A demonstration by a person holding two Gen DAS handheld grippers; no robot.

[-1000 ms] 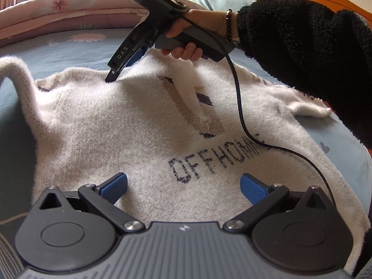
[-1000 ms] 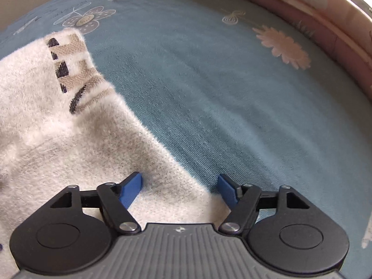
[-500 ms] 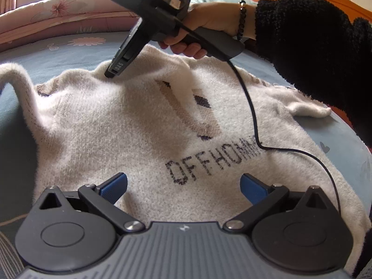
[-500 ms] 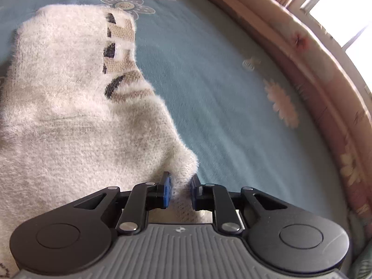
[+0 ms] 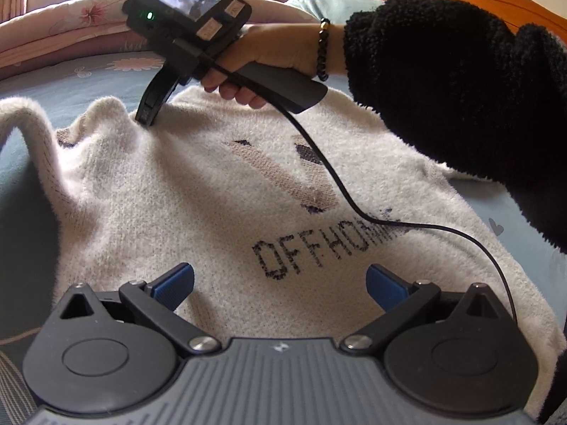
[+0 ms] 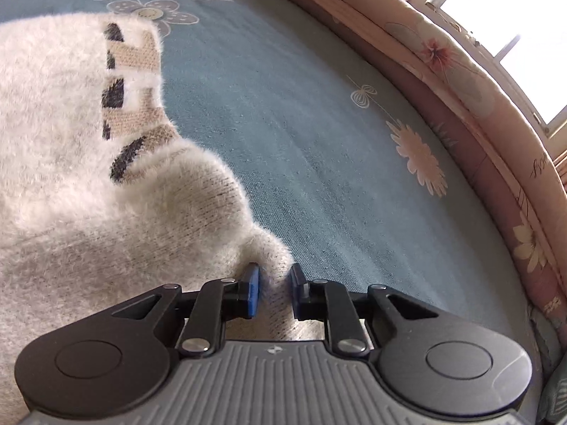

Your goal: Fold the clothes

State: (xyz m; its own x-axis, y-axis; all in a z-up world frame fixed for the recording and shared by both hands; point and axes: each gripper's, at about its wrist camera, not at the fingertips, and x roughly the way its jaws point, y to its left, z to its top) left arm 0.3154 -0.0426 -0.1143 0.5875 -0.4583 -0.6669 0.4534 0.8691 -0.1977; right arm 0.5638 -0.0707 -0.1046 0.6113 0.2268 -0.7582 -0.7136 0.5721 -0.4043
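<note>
fuzzy cream sweater point(image 5: 198, 191) lies flat on the blue bedsheet point(image 6: 319, 113). right gripper point(image 6: 274, 283) jaws nearly closed, pinching the sweater's far edge. left gripper point(image 5: 280, 279) jaws spread wide above the sweater's lettering, gripping nothing.

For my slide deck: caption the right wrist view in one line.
Right gripper shut on the edge of a fuzzy white sweater spread over a blue floral bedsheet.
</note>
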